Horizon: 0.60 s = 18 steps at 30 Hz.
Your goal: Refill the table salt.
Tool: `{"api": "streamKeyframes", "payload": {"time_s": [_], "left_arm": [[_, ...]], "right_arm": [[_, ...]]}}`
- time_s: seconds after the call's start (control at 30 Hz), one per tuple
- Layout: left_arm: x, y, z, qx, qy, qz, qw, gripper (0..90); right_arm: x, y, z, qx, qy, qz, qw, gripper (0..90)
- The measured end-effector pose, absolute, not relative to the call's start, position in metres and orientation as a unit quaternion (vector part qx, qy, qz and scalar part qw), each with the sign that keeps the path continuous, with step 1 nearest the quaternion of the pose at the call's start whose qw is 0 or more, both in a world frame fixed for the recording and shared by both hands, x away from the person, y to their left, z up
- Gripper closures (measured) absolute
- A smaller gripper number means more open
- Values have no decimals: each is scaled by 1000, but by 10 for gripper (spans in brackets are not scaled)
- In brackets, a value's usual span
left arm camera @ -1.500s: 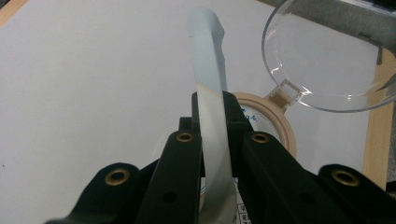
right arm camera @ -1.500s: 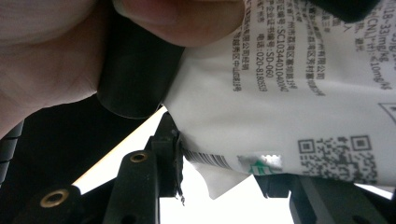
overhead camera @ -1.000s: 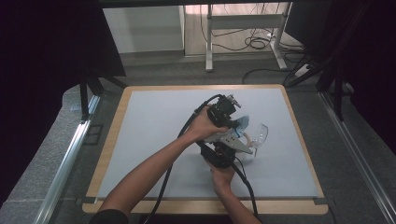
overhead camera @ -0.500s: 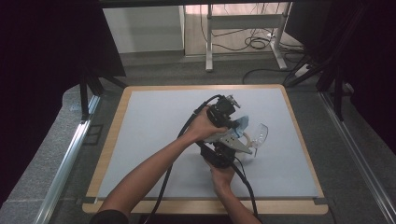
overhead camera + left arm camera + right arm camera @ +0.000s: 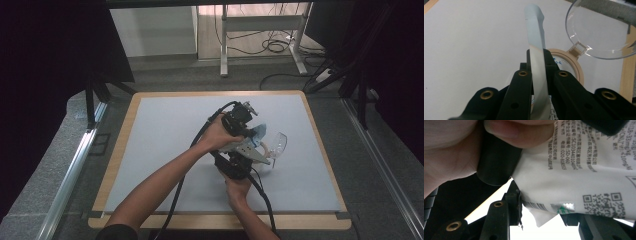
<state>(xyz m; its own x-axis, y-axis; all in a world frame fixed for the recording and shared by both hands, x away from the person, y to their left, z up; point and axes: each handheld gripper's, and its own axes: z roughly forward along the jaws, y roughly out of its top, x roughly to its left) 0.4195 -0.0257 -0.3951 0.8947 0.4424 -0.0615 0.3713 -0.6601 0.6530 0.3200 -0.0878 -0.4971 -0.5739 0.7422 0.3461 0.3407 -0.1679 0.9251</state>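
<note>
You clench both grippers on the printed pouch (image 5: 537, 50), left gripper (image 5: 248, 129) at twelve o'clock, right gripper (image 5: 243, 159) at six, likely to tear it.

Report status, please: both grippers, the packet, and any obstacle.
Left gripper shut on packet's edge. Right gripper grips packet's printed bottom end. Jar with clear lid open, just behind; nothing blocking.

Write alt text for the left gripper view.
The left gripper is shut on the edge of a thin pale blue packet that stands upright over a white table mat. Behind it lies a beige ring with a clear round lid hinged open.
</note>
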Motion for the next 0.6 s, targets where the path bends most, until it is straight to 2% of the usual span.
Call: {"api": "streamKeyframes", "payload": {"time_s": [0.6], "left_arm": [[421,-28,-395,910,224,53,344,878]], "right_arm": [[322,-89,-495,438,621,631,156,590]]}}
